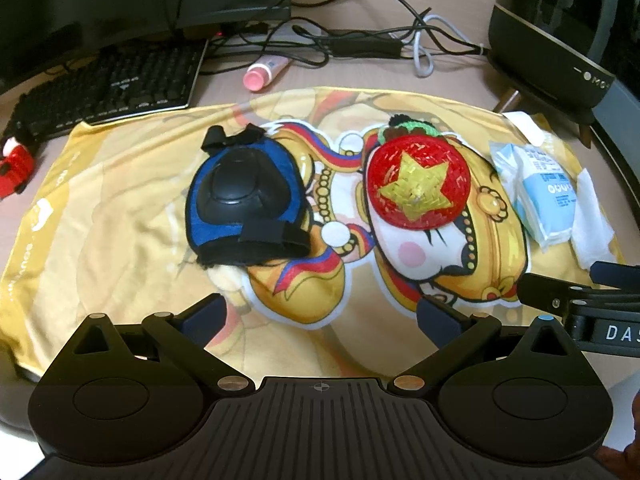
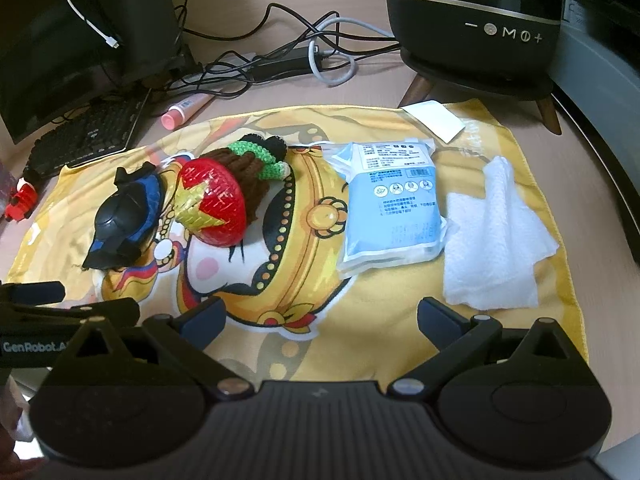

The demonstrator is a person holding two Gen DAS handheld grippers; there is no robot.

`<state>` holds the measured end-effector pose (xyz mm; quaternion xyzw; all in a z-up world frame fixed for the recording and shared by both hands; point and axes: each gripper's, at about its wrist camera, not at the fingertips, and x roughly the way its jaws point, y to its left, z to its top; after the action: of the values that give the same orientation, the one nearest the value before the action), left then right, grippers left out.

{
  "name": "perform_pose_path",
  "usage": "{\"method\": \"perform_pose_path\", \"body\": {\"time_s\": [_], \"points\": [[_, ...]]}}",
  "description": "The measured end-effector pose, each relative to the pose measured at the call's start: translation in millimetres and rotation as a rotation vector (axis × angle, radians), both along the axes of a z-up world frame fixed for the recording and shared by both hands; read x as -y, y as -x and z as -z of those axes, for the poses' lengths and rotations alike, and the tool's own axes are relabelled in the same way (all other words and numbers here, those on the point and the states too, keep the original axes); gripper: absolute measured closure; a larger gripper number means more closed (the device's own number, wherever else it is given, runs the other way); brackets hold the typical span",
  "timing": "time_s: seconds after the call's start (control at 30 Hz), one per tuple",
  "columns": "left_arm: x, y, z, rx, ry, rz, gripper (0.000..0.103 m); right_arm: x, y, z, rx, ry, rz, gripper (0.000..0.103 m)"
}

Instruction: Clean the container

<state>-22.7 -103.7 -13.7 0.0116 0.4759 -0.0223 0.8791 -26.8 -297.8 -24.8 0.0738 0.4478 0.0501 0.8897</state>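
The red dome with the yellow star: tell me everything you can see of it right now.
The red dome is round and shiny, with a ribbed or woven-looking surface and a yellow star across its face. It looks like plastic or foil. It lies tilted on the yellow printed cloth, leaning against a brown and green crocheted piece behind it. The blue and black knee pad sits close on one side. Neither gripper touches it.

Legible marks: "GenRobot.A", cut off at edge, on left gripper (image 2: 36, 300) body, near left. "DA", cut off, on right gripper (image 1: 560, 280) body, near right. Symbols "– M +" on dark appliance (image 2: 472, 8) front, far right. Blue packet (image 2: 390, 204) print too small to read.
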Motion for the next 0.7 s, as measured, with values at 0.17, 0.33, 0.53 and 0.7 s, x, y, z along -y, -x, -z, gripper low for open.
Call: {"method": "perform_pose_path", "body": {"time_s": [0.17, 0.33, 0.53, 0.7], "points": [[0.6, -0.8, 3.5, -0.017, 0.003, -0.001, 0.0, -0.7, -2.5, 2.8, -0.014, 0.0, -0.009, 0.0], [1.5, -0.2, 1.2, -0.009, -0.001, -0.003, 0.0, -3.0, -4.9, 4.0, -0.025, 0.006, -0.026, 0.0], [0.6, -2.7, 4.6, -0.029, -0.005, -0.005, 0.0, -3.9, -7.8, 6.6, -0.038, 0.0, -0.026, 0.0], [0.9, -3.3, 4.6, -0.029, -0.001, 0.0, 0.0, -4.4, -7.1, 7.7, -0.048, -0.003, -0.017, 0.0]]}}
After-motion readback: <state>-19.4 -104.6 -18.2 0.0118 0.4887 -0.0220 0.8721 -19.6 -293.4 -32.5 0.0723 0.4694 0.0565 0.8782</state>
